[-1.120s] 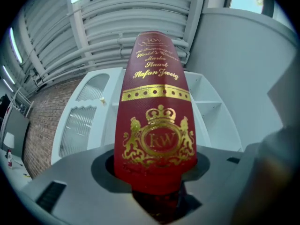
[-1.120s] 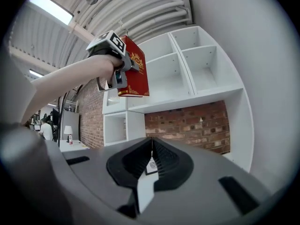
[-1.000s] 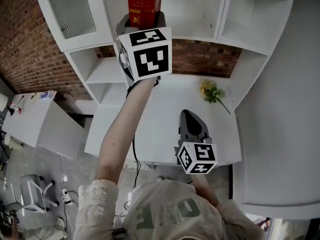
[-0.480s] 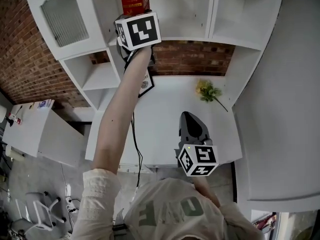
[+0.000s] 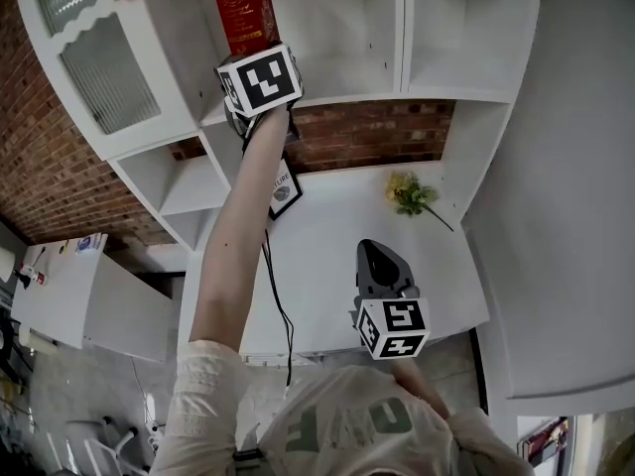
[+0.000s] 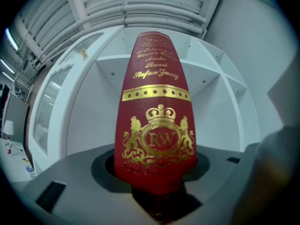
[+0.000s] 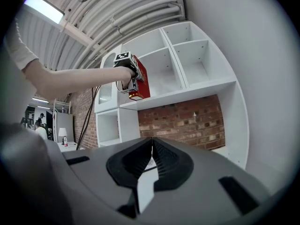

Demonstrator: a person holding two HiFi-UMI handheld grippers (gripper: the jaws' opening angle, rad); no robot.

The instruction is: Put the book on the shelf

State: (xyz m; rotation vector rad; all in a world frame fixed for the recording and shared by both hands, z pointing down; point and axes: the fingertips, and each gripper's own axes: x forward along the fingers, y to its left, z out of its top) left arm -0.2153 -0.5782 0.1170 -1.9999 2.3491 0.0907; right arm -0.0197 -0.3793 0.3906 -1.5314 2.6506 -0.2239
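A red book (image 5: 243, 8) with gold print stands upright in my left gripper (image 5: 254, 48), which is shut on its lower end. The raised arm holds it in front of the open middle compartment of the white shelf unit (image 5: 347, 95), just above the shelf board. In the left gripper view the book (image 6: 157, 111) fills the middle, rising from between the jaws of the left gripper (image 6: 157, 184), with the empty compartment (image 6: 93, 111) behind it. My right gripper (image 5: 370, 251) hangs low over the white desk (image 5: 327, 226), shut and empty. The right gripper view shows its closed tips (image 7: 152, 140) and the distant book (image 7: 141, 84).
A glass-door cabinet (image 5: 99, 58) flanks the compartment on the left, and open cubbies (image 5: 466, 28) lie to the right. On the desk lie yellow flowers (image 5: 412, 194) and a framed picture (image 5: 285, 188). A brick wall (image 5: 377, 132) backs the desk. A cable (image 5: 278, 296) hangs from the left arm.
The left arm has reached farther up and back, carrying the book toward the shelf compartment. The right gripper has stayed low over the desk.
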